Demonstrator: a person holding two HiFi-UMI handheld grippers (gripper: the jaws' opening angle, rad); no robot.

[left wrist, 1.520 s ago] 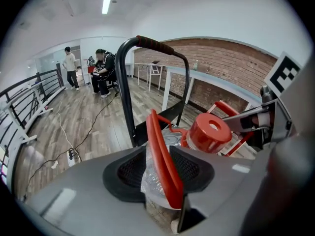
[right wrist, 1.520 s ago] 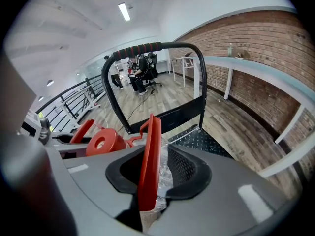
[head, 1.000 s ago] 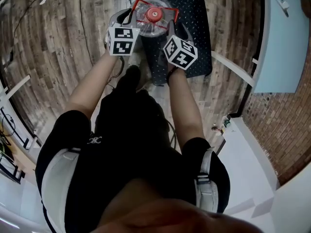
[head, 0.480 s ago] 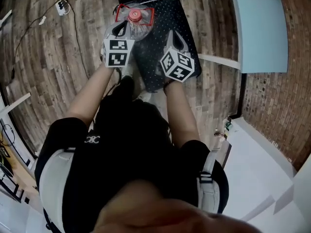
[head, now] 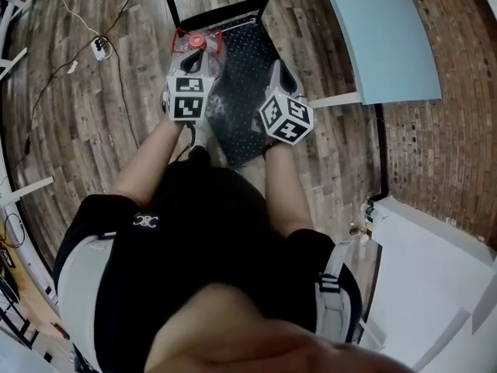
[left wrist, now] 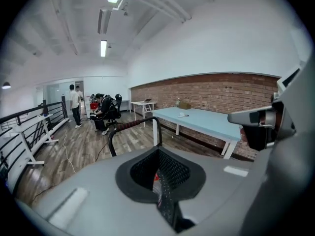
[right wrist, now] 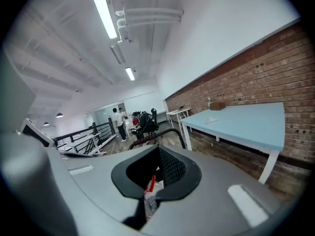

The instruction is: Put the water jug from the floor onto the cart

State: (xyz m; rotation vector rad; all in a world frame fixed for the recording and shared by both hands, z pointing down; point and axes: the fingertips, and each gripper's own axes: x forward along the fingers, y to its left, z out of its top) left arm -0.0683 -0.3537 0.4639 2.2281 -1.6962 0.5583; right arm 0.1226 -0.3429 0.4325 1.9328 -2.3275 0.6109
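Observation:
The clear water jug, with a red cap and red handle, stands on the far left part of the cart's black deck, just under the cart handle. My left gripper hangs above the jug's near side, jaws shut and empty. Further right, over the deck, my right gripper is also shut on nothing. In the left gripper view the closed jaws leave a notch with a red sliver of the jug showing below. The right gripper's notch shows the jug's red handle.
A light blue table stands right of the cart by a brick wall. A power strip with cables lies on the wooden floor to the left. A white surface is at lower right. People and a railing are far off.
Both grippers flanked the jug a second ago; they have drawn away from it, shut, and risen. The jug stays on the cart, now looking smaller and farther below.

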